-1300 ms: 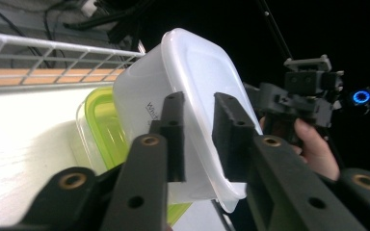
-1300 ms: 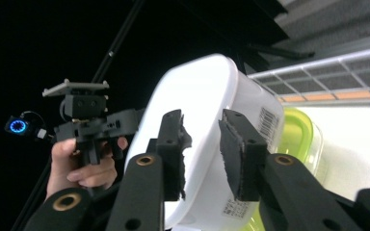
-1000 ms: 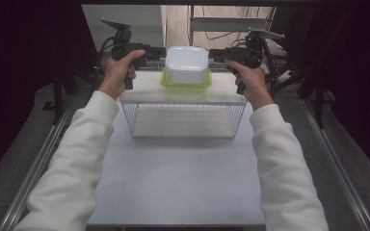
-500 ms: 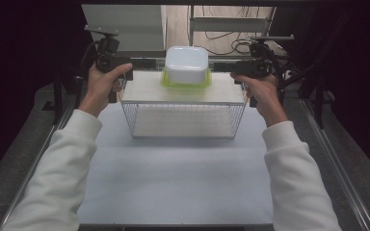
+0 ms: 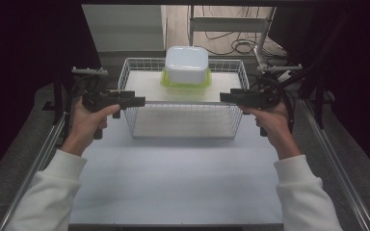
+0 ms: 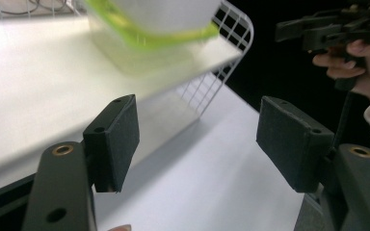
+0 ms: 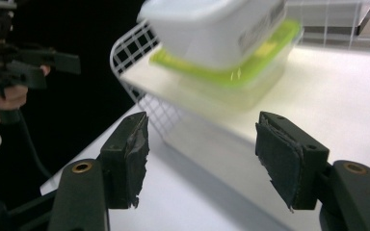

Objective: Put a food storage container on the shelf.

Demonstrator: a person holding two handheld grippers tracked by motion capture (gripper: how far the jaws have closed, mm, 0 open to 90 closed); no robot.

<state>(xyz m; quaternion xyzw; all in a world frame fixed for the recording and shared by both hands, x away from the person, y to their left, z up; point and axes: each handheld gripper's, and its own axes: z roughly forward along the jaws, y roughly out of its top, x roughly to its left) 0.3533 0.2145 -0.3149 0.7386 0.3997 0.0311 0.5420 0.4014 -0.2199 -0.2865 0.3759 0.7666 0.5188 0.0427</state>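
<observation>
i've got both claws up off the white surface (image 5: 173,183), one on each side of the wire basket (image 5: 185,122). left claw (image 5: 137,101) sits just beside the basket's left wall, pointing inward; right claw (image 5: 226,97) is just beside the right wall, pointing inward too. neither touches the wire as far as i can tell from the high view.

left gripper view: my jaws are spread wide w/ nothing between the pads (image 6: 125,139), released. thru the gap i see the surface and the basket's corner; the other hand (image 6: 361,62) w/ its claw is farther off at upper right.

right gripper view: jaws also wide apart, released, nothing gripped. the pads (image 7: 282,163) look worn, w/ frayed edges.

inside the basket, at the far side near the back wall, stands a clear tub w/ a green lid (image 5: 186,82), and a white container (image 5: 187,63) is stacked on top of it, rising above the basket rim. both sit upright on the basket's pale floor. the stack is a bit blurred in both gripper views.

white sleeves (image 5: 48,192) come in from the bottom.
</observation>
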